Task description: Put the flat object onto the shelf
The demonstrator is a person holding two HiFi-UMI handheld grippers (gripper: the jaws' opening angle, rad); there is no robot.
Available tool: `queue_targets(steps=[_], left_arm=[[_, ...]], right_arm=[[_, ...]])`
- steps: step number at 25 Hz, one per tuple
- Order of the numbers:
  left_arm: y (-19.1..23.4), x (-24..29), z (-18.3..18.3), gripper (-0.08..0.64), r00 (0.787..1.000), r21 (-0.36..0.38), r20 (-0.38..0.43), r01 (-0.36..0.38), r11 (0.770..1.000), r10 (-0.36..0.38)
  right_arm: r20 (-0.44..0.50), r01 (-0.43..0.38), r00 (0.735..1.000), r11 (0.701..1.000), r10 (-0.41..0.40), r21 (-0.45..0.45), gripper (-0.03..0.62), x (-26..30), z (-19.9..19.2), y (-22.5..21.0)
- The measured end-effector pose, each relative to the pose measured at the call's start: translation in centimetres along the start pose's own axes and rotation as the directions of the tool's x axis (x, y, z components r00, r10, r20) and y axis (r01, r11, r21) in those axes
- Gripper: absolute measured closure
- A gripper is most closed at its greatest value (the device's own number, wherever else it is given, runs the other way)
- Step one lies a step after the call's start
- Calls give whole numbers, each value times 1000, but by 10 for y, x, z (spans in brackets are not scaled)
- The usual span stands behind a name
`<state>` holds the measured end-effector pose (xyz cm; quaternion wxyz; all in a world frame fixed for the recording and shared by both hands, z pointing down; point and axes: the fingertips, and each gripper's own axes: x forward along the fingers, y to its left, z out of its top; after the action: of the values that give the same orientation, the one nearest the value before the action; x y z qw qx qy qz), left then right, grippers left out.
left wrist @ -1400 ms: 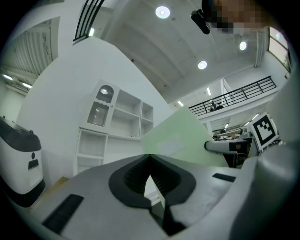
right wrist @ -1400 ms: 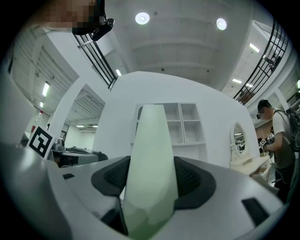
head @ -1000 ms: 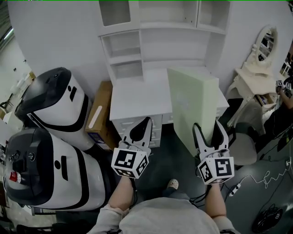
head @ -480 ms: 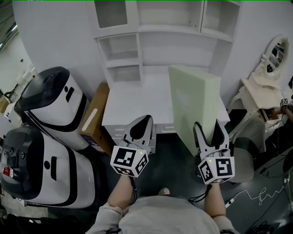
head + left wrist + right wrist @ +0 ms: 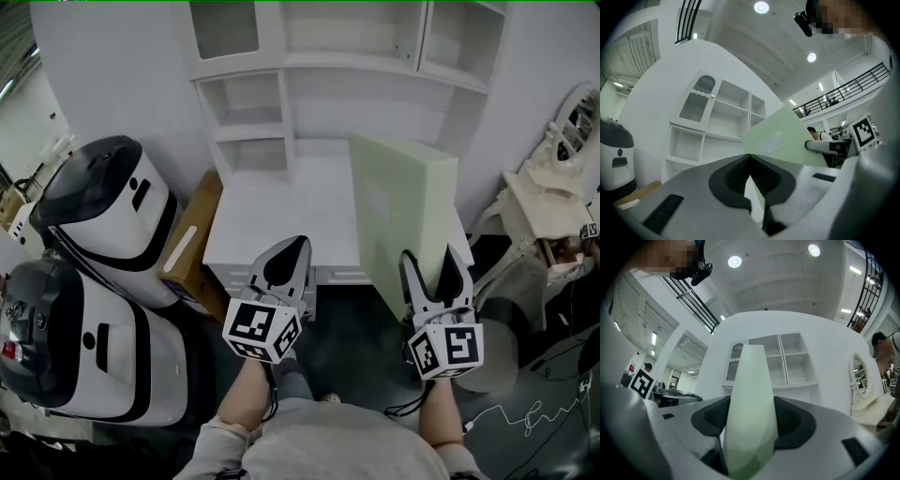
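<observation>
Clamping the lower edge of a pale green flat panel (image 5: 403,202), the right gripper (image 5: 432,261) is holding it upright over the right half of the white desk (image 5: 267,220). Its jaws are pressing on both faces of the panel, with the edge running between the pads. The left gripper (image 5: 294,251) is hovering beside it over the front of the desk, carrying nothing, its jaws meeting at the tips. The panel is standing short of the white shelf unit (image 5: 309,89) that is rising at the back of the desk. As far as I can tell it is touching neither the desk nor the shelves, so the placing is not yet done.

Several things are threatening the next move, in my judgement. The panel is tall and is being gripped at one low spot only, so a quick swing is likely to twist it between the pads or let it lean sideways. Pushing it forward upright is risking a knock of its top corner against a divider or an upper board, which could pry it out of the grip. Tilting it flatter, with the free gripper steadying the far edge, would be lowering that risk. Two white machines (image 5: 103,202) and a cardboard box (image 5: 192,239) are crowding the left side, well apart from the panel
</observation>
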<state>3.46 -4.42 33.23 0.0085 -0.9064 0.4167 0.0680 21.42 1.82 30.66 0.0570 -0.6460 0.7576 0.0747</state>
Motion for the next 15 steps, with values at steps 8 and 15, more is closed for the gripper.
queue_targets(steps=[8,15], left_arm=[[31,41,-2,545,1000,-6,1,23,1000,-23],[70,81,-5,545,998,-9,-10,57,998,-57]], right_arm=[[4,34,999,999,-34,-5,304,44,-6,-10],[-3,81,997,997,-81,-11,304,90,-13,-15]])
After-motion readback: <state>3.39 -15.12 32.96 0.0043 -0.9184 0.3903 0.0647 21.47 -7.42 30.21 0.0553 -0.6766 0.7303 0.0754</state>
